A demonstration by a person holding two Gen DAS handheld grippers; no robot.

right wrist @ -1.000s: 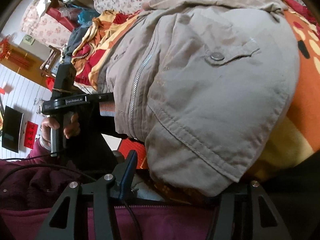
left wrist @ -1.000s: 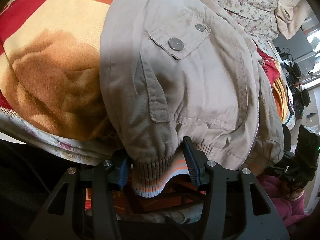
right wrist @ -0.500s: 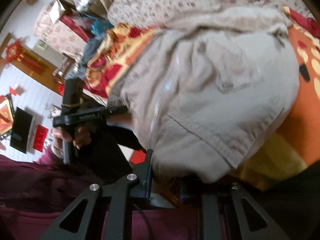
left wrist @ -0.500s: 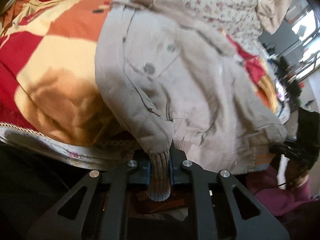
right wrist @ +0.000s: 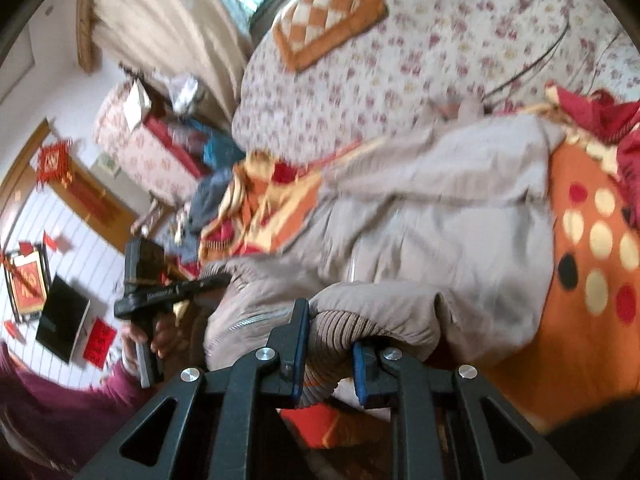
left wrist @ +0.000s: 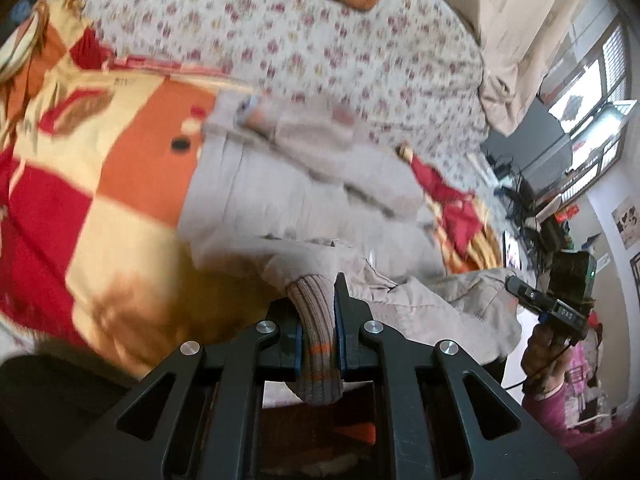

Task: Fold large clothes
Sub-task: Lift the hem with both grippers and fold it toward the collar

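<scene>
A beige zip-up jacket (left wrist: 304, 200) lies on a bed, its bottom hem lifted off the blanket. My left gripper (left wrist: 318, 316) is shut on the ribbed, orange-striped hem band (left wrist: 318, 344) at one corner. In the right wrist view the same jacket (right wrist: 460, 216) stretches away, and my right gripper (right wrist: 330, 344) is shut on the ribbed hem band (right wrist: 332, 336) at the other corner. Each view shows the opposite gripper, held in a hand, out at the side: the right one (left wrist: 560, 304) and the left one (right wrist: 160, 292). Both views are blurred.
A red, orange and cream blanket (left wrist: 92, 208) lies under the jacket, on a floral sheet (left wrist: 320, 40). An orange checked cushion (right wrist: 328, 12) sits farther back. A desk with cables and a window (left wrist: 560, 152) are at the right of the left view.
Both grippers closed on the jacket's ribbed hem and lifted it. The hem came up off the bed edge and the jacket now sits farther and lower in both views.
</scene>
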